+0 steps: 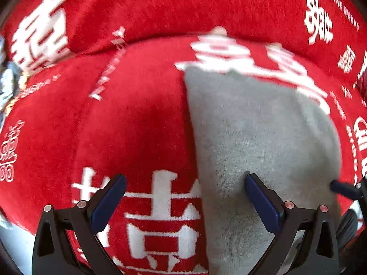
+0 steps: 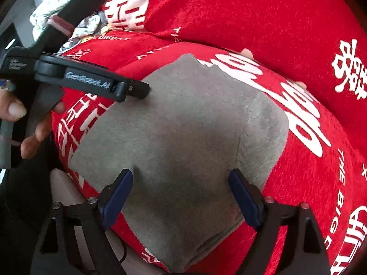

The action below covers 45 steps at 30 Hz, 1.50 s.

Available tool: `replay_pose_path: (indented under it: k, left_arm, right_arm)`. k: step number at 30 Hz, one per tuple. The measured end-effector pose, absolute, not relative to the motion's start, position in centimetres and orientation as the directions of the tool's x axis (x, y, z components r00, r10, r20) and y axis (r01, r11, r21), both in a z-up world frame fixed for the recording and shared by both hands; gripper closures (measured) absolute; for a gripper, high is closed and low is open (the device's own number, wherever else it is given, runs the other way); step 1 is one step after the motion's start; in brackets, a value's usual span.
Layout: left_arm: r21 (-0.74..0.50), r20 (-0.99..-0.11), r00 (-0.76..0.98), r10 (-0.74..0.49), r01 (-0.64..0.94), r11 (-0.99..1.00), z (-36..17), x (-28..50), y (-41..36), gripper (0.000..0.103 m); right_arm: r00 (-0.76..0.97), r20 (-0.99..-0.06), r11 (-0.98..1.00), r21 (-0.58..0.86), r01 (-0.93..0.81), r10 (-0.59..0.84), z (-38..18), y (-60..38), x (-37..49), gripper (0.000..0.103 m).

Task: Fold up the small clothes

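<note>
A folded grey garment [image 2: 174,142] lay flat on a red cushion printed with white characters [image 2: 309,160], with a second red cushion [image 2: 252,11] at the far side. The right gripper [image 2: 180,197] stood over the garment's near part, jaws wide apart and gripping nothing. The left gripper [image 1: 185,197] straddled the garment's left edge, jaws wide open; its right fingertip [image 1: 250,178] possibly touched the cloth. A crumpled patterned cloth [image 2: 57,6] lay far left.

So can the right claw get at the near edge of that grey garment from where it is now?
Probably yes. The right claw stands open right over the grey garment, which lies flat on the red cover. Nothing sits between its fingers and the cloth. The left claw works the garment's far left edge, clear of that path.
</note>
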State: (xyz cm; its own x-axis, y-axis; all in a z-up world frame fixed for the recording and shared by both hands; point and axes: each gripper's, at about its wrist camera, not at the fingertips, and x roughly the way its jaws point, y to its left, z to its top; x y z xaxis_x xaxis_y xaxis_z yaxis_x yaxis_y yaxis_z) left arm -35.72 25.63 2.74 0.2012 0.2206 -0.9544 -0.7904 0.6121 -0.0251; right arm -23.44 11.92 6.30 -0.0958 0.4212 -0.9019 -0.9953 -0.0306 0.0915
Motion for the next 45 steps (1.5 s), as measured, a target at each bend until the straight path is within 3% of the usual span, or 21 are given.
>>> replay_pose_path:
  k: [19, 30, 36, 45]
  left_arm:
    - [0.032, -0.928, 0.225, 0.297, -0.746, 0.665, 7.0, -36.3, 21.7, 0.000]
    - [-0.106, -0.928, 0.319, 0.194, -0.725, 0.681, 8.7, -37.1, 18.4, 0.000]
    - [-0.047, -0.950, 0.226, 0.217, -0.789, 0.613, 7.8, -37.7, 18.3, 0.000]
    - [0.040, -0.944, 0.186, 0.273, -0.757, 0.653, 7.9, -37.8, 17.4, 0.000]
  right_arm:
    - [0.005, -0.906, 0.055, 0.020, -0.998, 0.423, 8.8, 10.5, -23.5, 0.014]
    - [0.072, -0.919, 0.145, -0.016, -0.989, 0.388, 9.6, 9.4, -22.1, 0.014]
    - [0.086, -0.929, 0.162, -0.028, -0.986, 0.359, 9.2, 9.1, -21.8, 0.014]
    - [0.097, -0.934, 0.134, -0.053, -0.989, 0.344, 9.1, 9.0, -22.5, 0.014]
